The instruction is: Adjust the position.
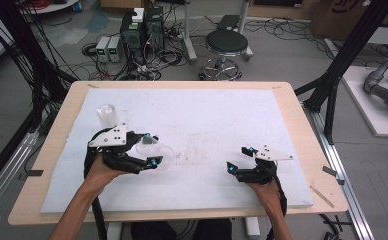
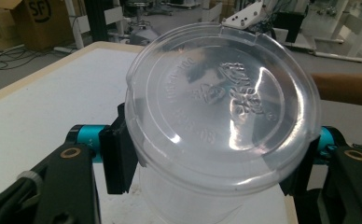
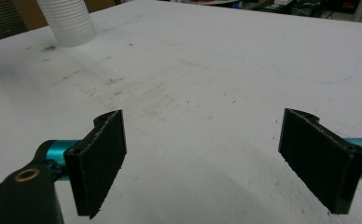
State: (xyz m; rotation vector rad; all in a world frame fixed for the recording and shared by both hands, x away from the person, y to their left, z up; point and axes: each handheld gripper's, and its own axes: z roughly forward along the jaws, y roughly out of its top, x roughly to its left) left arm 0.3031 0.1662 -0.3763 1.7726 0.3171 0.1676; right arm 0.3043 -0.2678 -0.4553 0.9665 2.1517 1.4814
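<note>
A clear plastic cup (image 2: 207, 196) with a clear embossed lid (image 2: 221, 107) sits between the jaws of my left gripper (image 2: 212, 158), whose black pads (image 2: 118, 154) press on its sides. The lid looks slightly tilted on the rim. In the high view the same cup (image 1: 165, 150) rests low over the white mat at the left, inside the left gripper (image 1: 154, 149). My right gripper (image 1: 239, 159) is at the lower right of the mat, jaws wide apart. In its own view the right gripper (image 3: 202, 158) has nothing between its pads (image 3: 100, 158).
A translucent ribbed cup (image 1: 107, 115) stands at the mat's back left, seen also as the ribbed cup (image 3: 69, 21). The white mat (image 1: 207, 115) covers a wooden table (image 1: 302, 125). A stool (image 1: 226, 45), computers and cables lie beyond the far edge.
</note>
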